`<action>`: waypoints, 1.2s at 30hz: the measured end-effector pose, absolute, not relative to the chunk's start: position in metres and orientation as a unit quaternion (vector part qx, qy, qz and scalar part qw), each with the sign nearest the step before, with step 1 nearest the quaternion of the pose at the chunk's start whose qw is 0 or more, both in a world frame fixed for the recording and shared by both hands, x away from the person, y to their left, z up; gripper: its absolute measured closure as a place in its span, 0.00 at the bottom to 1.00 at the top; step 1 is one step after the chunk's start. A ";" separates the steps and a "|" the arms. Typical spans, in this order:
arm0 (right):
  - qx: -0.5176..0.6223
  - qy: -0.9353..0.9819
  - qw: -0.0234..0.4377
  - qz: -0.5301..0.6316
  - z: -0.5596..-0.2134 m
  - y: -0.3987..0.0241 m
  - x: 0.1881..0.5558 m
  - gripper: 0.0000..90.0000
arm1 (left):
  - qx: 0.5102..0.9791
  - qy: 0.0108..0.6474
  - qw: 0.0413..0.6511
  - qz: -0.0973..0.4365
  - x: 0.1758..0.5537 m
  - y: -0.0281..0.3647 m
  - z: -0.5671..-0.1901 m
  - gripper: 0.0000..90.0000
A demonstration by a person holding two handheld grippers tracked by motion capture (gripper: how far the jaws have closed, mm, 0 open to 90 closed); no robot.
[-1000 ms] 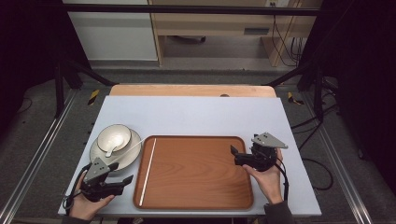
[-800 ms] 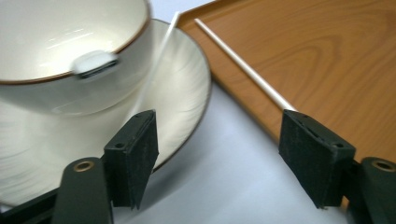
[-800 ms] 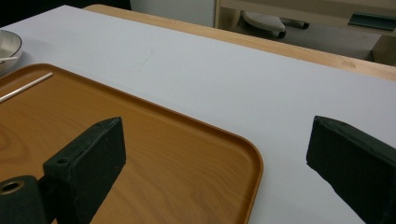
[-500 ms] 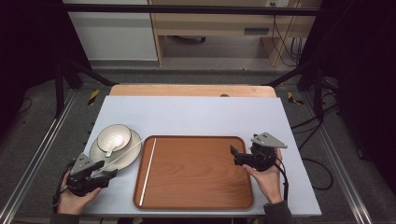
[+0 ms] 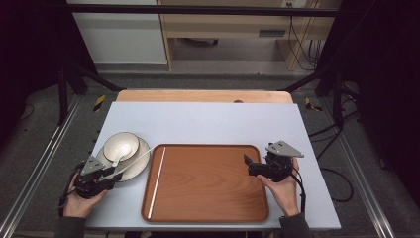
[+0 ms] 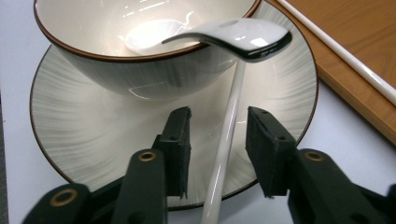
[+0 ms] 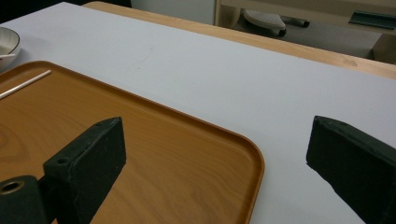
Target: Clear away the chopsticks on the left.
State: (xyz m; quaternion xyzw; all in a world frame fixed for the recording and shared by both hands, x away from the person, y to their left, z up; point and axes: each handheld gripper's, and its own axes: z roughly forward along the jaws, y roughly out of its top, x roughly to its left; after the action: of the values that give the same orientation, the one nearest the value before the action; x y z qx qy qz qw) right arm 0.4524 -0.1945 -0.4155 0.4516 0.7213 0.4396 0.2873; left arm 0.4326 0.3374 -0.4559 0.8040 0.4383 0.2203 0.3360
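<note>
On the pale surface (image 5: 208, 121) a wooden tray (image 5: 208, 183) lies in the middle, with a plate (image 5: 133, 166) just off its left edge and a bowl (image 5: 120, 145) sitting on that plate. A white ceramic spoon (image 6: 233, 39) rests in the bowl, its handle hanging out over the rim toward the near side. One white chopstick (image 5: 157, 181) lies inside the tray along its left side; a second chopstick (image 6: 224, 149) rests across the plate, running from under the spoon handle down toward the camera in the left gripper view. The left gripper (image 5: 101, 174), held in the person's left hand (image 5: 79, 198), sits at the near-left edge of the plate with its jaws reaching in over the rim. In the left gripper view the two black jaws stand parted on either side of the second chopstick, which runs up the gap between them; neither pad appears to be pressing on it, so the gripper is released around it rather than clamped. The right gripper (image 5: 252, 166), in the person's right hand (image 5: 282, 188), hovers at the tray's right edge, pointing left. In the right gripper view its jaws are spread wide with nothing between them, one over the tray's corner and the other over the bare surface beyond.
</note>
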 end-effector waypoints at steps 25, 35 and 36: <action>0.453 0.722 0.285 0.439 -0.417 -0.195 0.453 0.06 | 0.813 0.428 0.344 0.195 0.431 0.328 -0.455 0.93; 0.455 0.719 0.287 0.441 -0.415 -0.197 0.452 0.06 | 0.798 0.442 0.361 0.195 0.424 0.319 -0.447 0.94; 0.455 0.718 0.287 0.442 -0.415 -0.197 0.452 0.05 | 0.796 0.443 0.362 0.197 0.423 0.318 -0.446 0.94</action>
State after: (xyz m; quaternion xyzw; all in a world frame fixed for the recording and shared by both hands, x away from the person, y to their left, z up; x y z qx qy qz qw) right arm 0.4522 -0.1970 -0.4151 0.4551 0.7182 0.4416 0.2865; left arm 0.4232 0.3175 -0.4459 0.7960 0.4432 0.1970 0.3622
